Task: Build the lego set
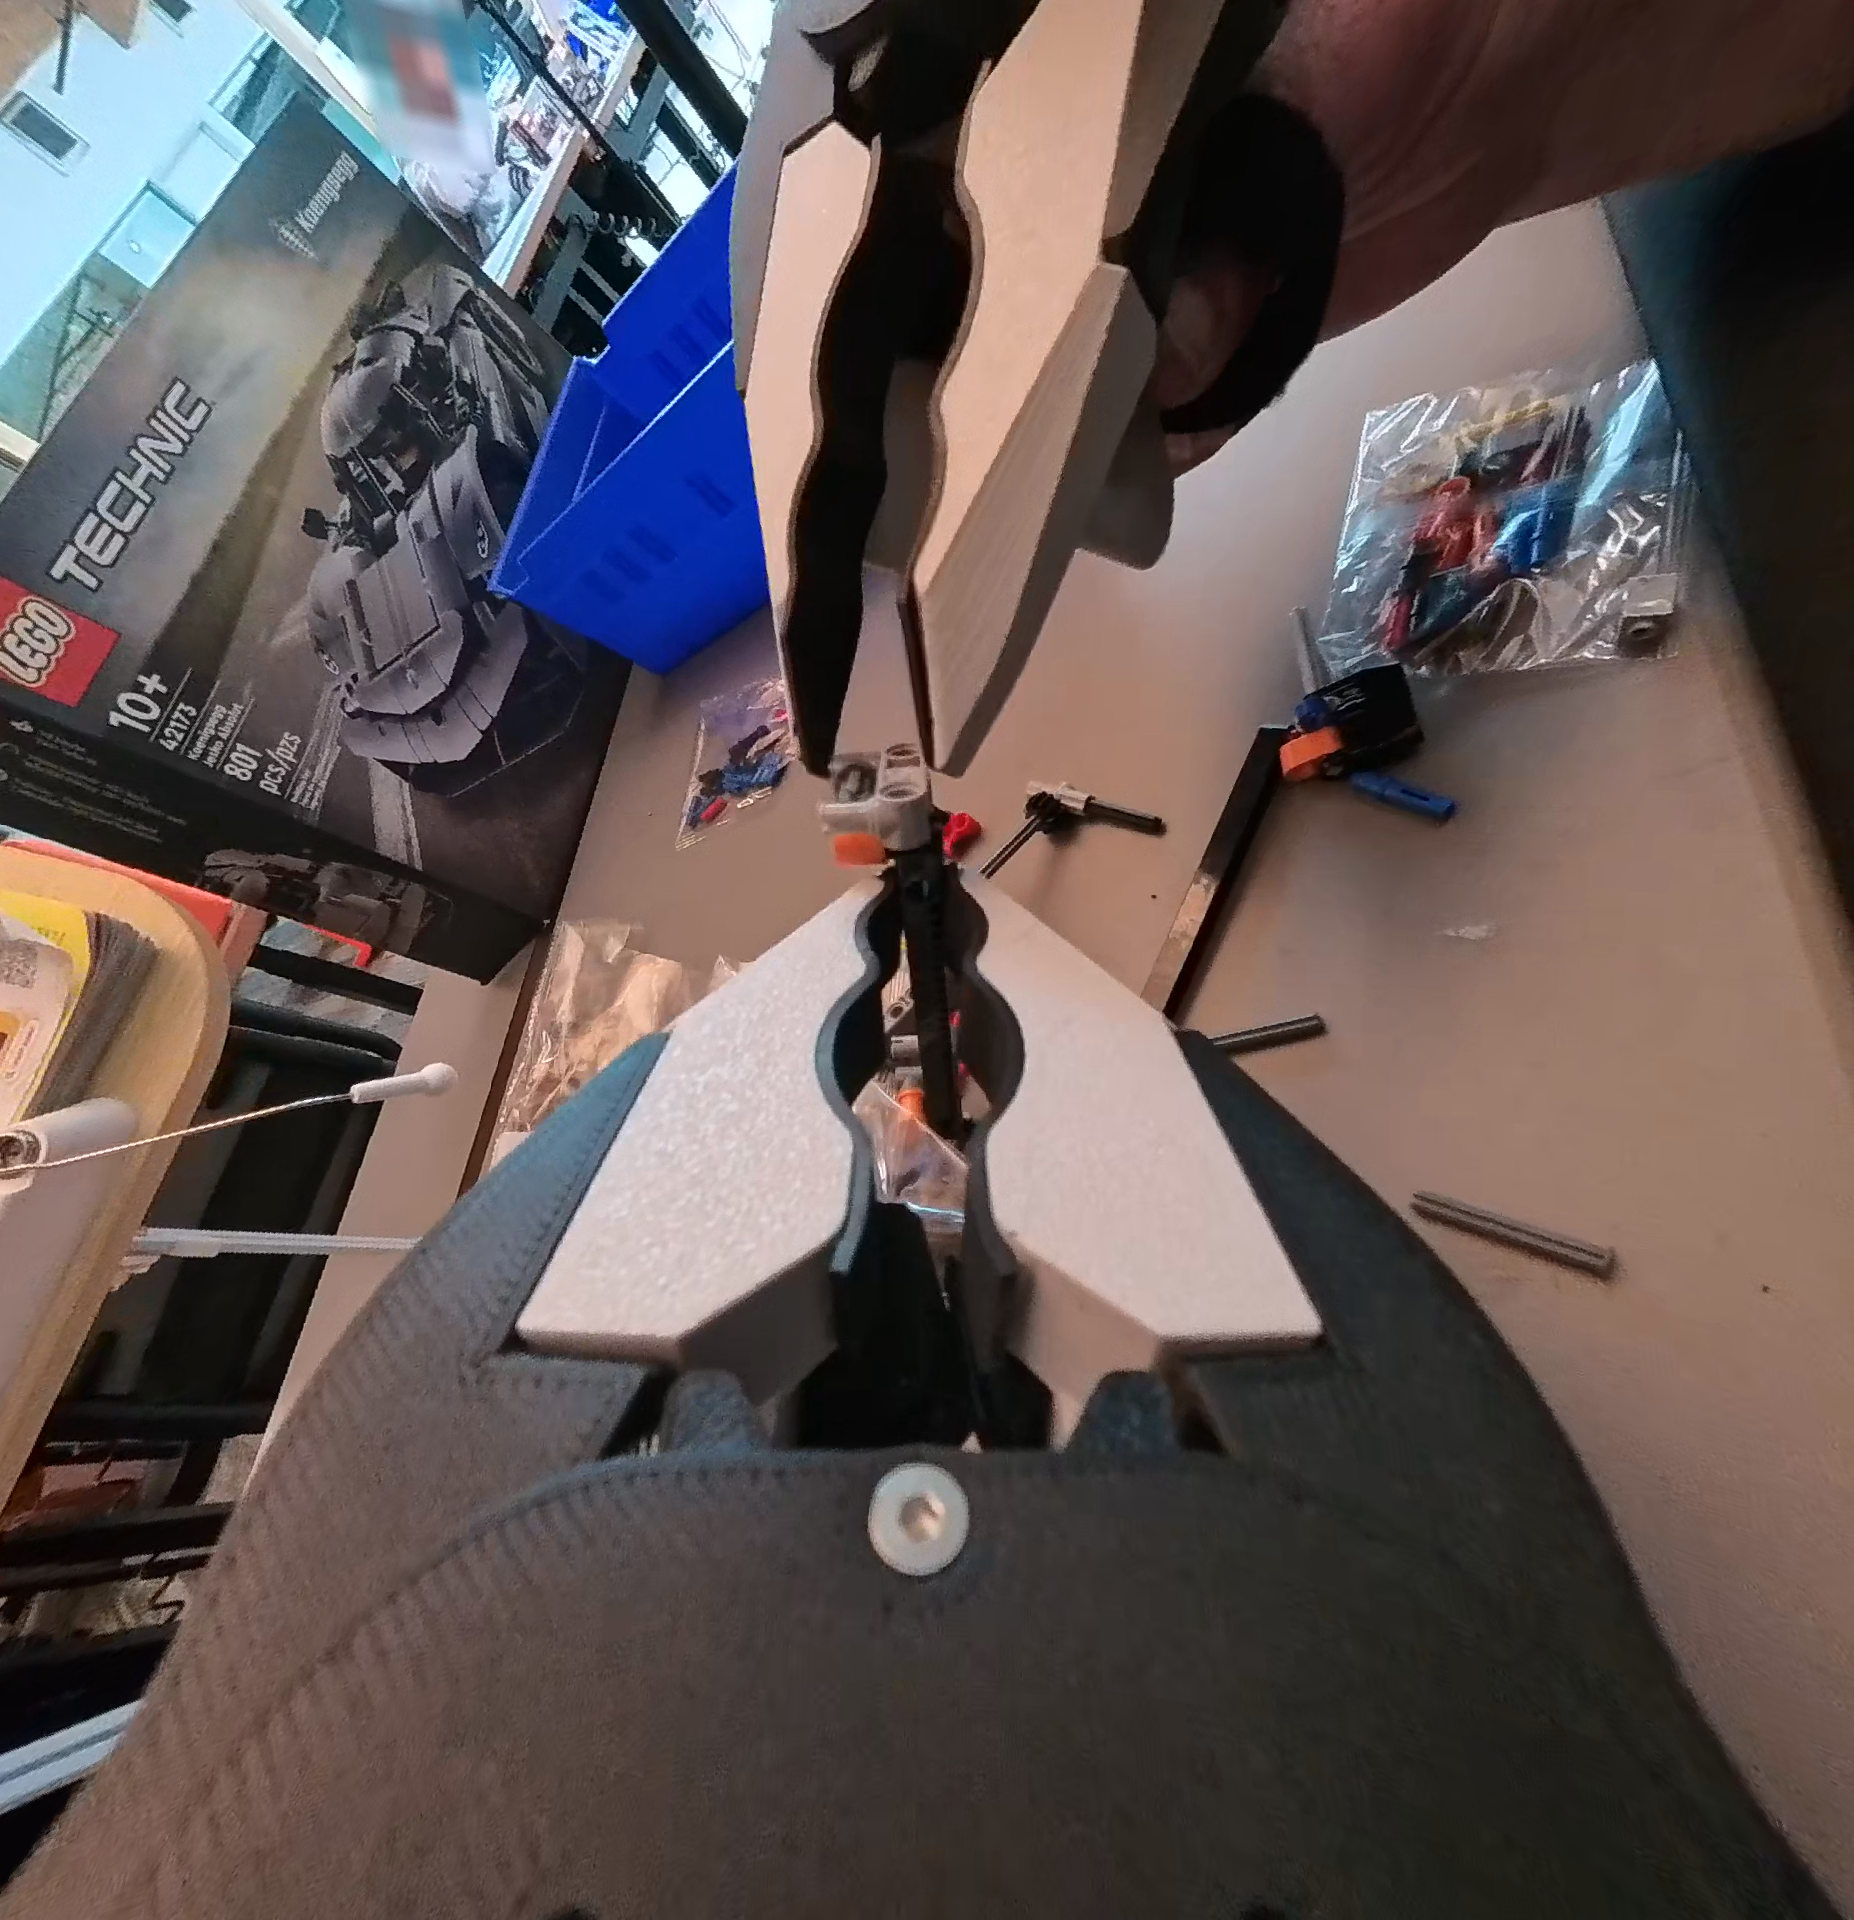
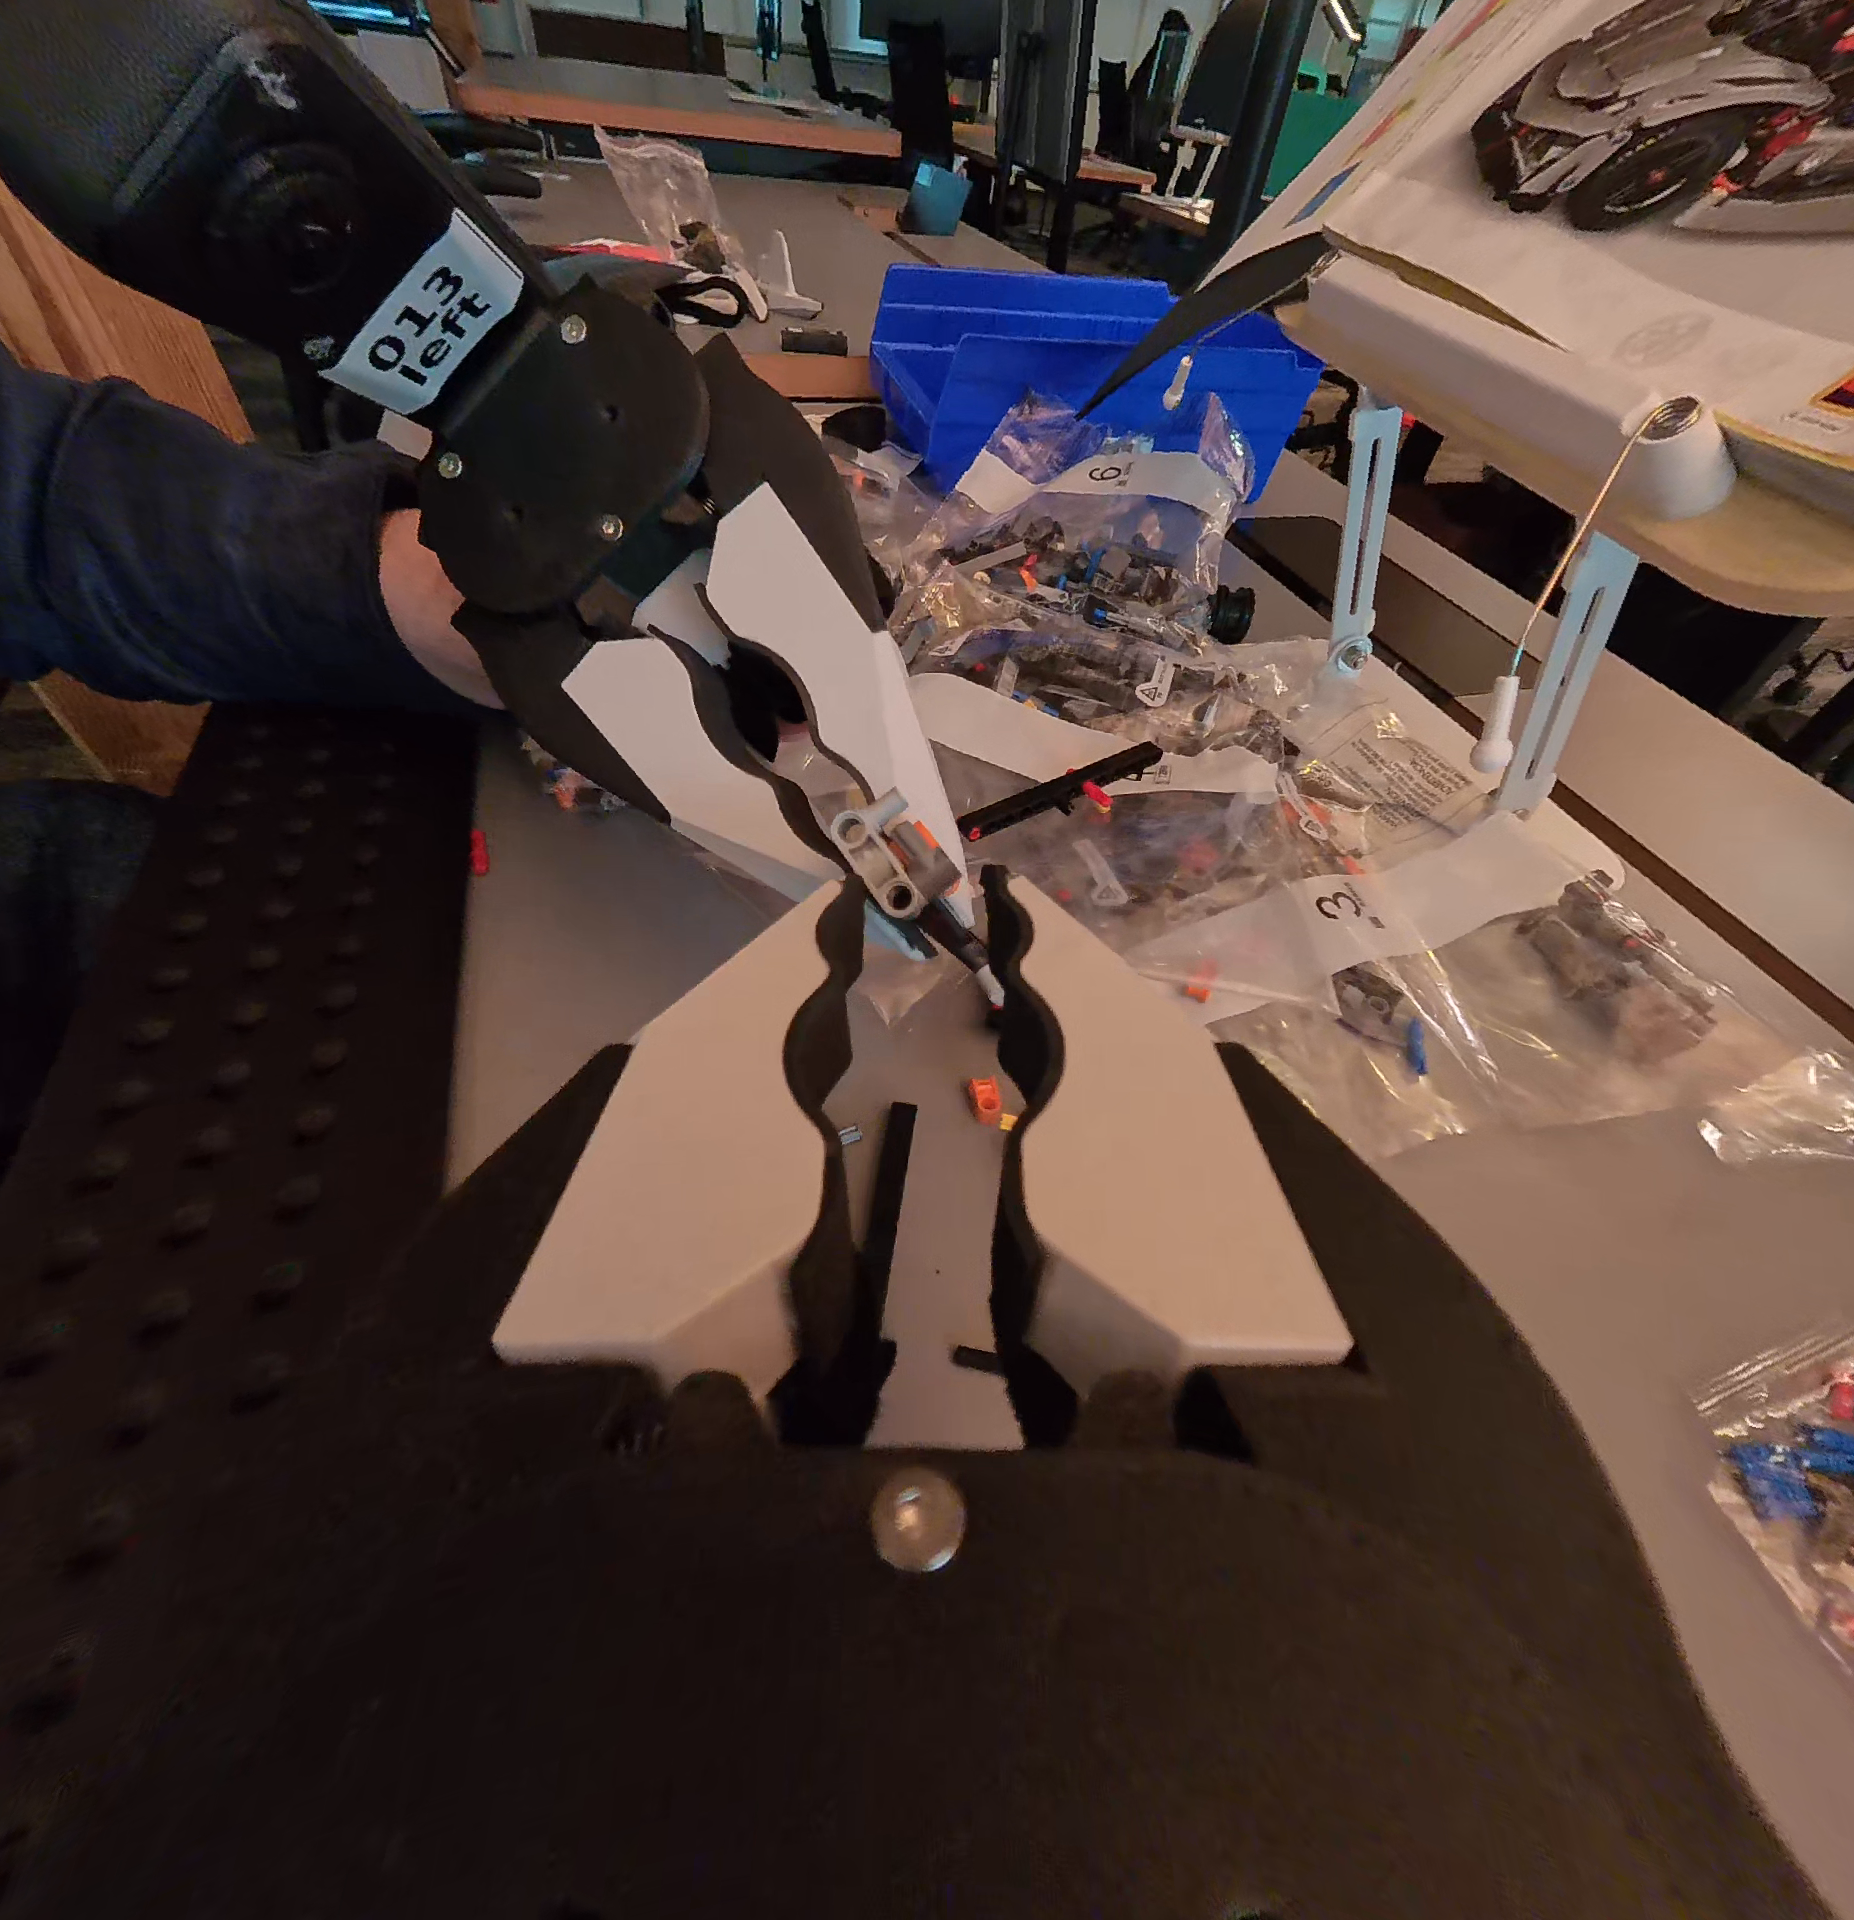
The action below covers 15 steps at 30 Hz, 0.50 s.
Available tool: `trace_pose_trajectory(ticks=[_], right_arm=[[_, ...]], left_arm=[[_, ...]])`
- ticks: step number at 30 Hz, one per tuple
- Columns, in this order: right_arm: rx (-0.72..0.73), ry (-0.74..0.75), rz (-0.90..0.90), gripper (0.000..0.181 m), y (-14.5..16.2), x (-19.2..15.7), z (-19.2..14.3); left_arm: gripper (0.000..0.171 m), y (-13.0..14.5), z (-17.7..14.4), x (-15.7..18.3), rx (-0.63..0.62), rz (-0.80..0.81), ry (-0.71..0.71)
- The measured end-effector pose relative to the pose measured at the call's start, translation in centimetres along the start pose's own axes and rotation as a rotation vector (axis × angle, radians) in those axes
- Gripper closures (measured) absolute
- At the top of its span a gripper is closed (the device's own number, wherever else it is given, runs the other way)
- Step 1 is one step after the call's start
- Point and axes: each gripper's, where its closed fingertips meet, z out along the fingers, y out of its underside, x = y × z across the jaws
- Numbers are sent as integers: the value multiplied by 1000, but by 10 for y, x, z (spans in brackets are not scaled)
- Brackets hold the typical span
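Observation:
My left gripper (image 1: 923, 888) is shut on a black axle (image 1: 928, 997) that runs up between its fingers. The axle carries a small assembly, a light grey connector (image 1: 876, 795) with an orange piece (image 1: 858, 850), just beyond the fingertips. My right gripper (image 1: 879, 767) comes in from above, jaws slightly apart, one tip on each side of the connector. In the right wrist view my right gripper (image 2: 923, 891) is open. The left gripper (image 2: 918, 904) reaches in from the upper left and holds the grey connector (image 2: 881, 868) at my right gripper's left fingertip.
A set box (image 1: 279, 571) and a blue bin (image 2: 1058, 343) stand at the back. Bags of parts (image 2: 1110, 582) lie across the table. A booklet stand (image 2: 1629, 312) overhangs on the right. A black beam (image 2: 1058, 795), an orange piece (image 2: 983, 1091) and grey axles (image 1: 1515, 1231) lie loose. My two grippers' fingertips are within a few centimetres of each other.

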Motion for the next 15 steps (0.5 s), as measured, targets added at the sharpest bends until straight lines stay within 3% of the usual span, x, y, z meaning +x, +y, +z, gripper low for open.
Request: trace_pose_trajectory(ticks=[7, 11, 15], right_arm=[[-58, 51, -91, 155, 5, 0, 4], [-104, 113, -220, 156, 7, -1, 7], [-165, 139, -229, 160, 16, 4, 9]], left_arm=[[166, 2, 2, 5, -14, 0, 23], [166, 5, 4, 5, -21, -43, 44], [165, 3, 4, 6, -12, -63, 54]])
